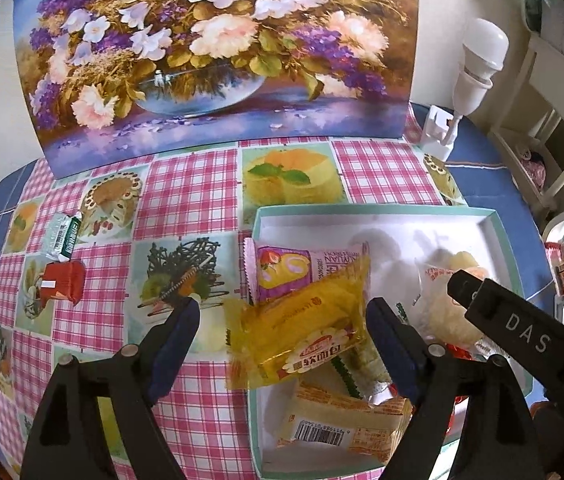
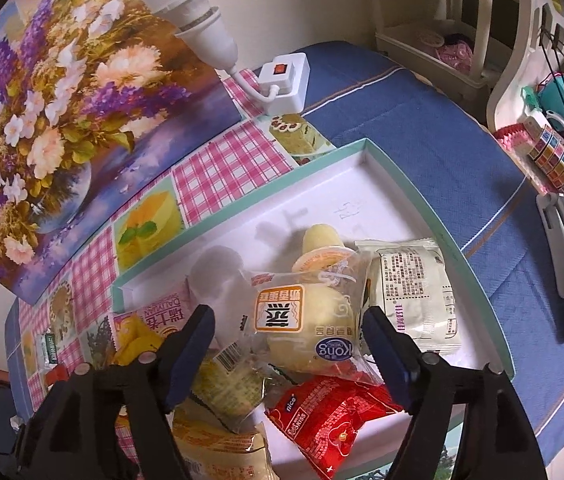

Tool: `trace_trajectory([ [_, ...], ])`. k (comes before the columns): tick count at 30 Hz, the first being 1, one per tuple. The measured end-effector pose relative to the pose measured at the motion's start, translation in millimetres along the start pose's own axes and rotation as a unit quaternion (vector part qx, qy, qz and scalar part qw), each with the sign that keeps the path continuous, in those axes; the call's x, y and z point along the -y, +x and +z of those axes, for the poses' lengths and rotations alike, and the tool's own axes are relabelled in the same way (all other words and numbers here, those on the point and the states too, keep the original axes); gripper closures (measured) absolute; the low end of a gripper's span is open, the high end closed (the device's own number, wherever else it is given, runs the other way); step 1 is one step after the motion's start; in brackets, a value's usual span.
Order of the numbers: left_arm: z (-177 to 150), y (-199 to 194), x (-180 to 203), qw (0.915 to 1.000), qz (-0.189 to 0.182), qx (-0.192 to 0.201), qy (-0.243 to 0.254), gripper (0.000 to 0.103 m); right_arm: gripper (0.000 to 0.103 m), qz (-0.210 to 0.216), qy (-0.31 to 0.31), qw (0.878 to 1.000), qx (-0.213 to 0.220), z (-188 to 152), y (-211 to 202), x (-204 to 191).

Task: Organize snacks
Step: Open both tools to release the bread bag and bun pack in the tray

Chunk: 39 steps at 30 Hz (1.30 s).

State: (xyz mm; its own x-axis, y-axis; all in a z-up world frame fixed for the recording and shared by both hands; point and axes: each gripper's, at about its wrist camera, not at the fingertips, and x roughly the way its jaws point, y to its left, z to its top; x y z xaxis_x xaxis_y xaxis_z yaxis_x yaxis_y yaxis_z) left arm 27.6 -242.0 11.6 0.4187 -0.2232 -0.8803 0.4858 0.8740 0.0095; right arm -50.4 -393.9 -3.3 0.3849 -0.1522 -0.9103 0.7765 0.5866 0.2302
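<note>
Yellow snack packet point(image 1: 302, 336) between open tool point(image 1: 282, 322)

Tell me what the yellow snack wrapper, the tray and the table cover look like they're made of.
Yellow snack wrapper: thin glossy plastic film, see-through and crinkled. Tray: probably cardboard, matte white inside with a teal rim and folded corners. Table cover: likely printed vinyl or oilcloth, slightly shiny.

The left claw point(image 1: 282, 332) has two black angular arms, each tipped with a dark blue pad point(image 1: 180, 340) on its inner face. A round silver screw head point(image 1: 129, 349) sits on each arm just behind the pad, with a second one further back. The right claw point(image 2: 288, 342) is built the same: black arms, blue pads, silver screws. Its black body, seen beside the left claw, carries the white letters "DAS" point(image 1: 528, 332).
</note>
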Motion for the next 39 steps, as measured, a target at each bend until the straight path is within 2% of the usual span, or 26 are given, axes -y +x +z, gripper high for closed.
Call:
trace_trajectory([
  [10, 2.7, 0.2, -29.1, 0.9977, 0.037, 0.008, -0.055, 0.017, 0.019, 0.008, -0.007, 1.0, 0.005, -0.3, 1.0, -0.7],
  [11, 3.0, -0.3, -32.7, 0.9971, 0.043, 0.011, -0.062, 0.017, 0.017, 0.008, -0.007, 1.0, 0.006, -0.5, 0.7, -0.6],
  [13, 3.4, -1.6, -40.4, 0.9953, 0.054, 0.015, -0.079, 0.017, 0.0, 0.006, -0.008, 1.0, 0.009, -0.6, 0.5, -1.3],
  [15, 3.6, -3.0, -48.7, 0.993, 0.067, 0.019, -0.096, 0.003, 0.0, 0.005, -0.012, 1.0, 0.014, -0.8, -1.5, -2.4],
  [16, 3.8, -3.8, -52.5, 0.992, 0.072, 0.022, -0.101, 0.003, 0.0, 0.005, -0.014, 1.0, 0.016, -0.4, -2.3, -3.1],
  [19, 4.9, -5.9, -63.5, 0.989, 0.085, 0.026, -0.118, 0.003, 0.0, 0.004, -0.019, 1.0, 0.019, -0.8, -3.6, -5.0],
  [25, 3.6, -7.0, -81.7, 0.985, 0.083, 0.024, -0.149, 0.003, 0.0, 0.002, -0.025, 1.0, 0.018, -1.3, -4.0, -7.1],
  [34, 3.6, -9.7, -95.4, 0.9837, 0.079, 0.019, -0.16, 0.003, 0.0, -0.003, -0.029, 0.999, 0.017, -2.2, -4.9, -9.1],
  [39, 3.8, -11.9, -108.5, 0.9834, 0.088, 0.013, -0.158, 0.003, 0.0, 0.0, -0.03, 0.999, 0.017, -2.5, -9.9, -11.3],
])
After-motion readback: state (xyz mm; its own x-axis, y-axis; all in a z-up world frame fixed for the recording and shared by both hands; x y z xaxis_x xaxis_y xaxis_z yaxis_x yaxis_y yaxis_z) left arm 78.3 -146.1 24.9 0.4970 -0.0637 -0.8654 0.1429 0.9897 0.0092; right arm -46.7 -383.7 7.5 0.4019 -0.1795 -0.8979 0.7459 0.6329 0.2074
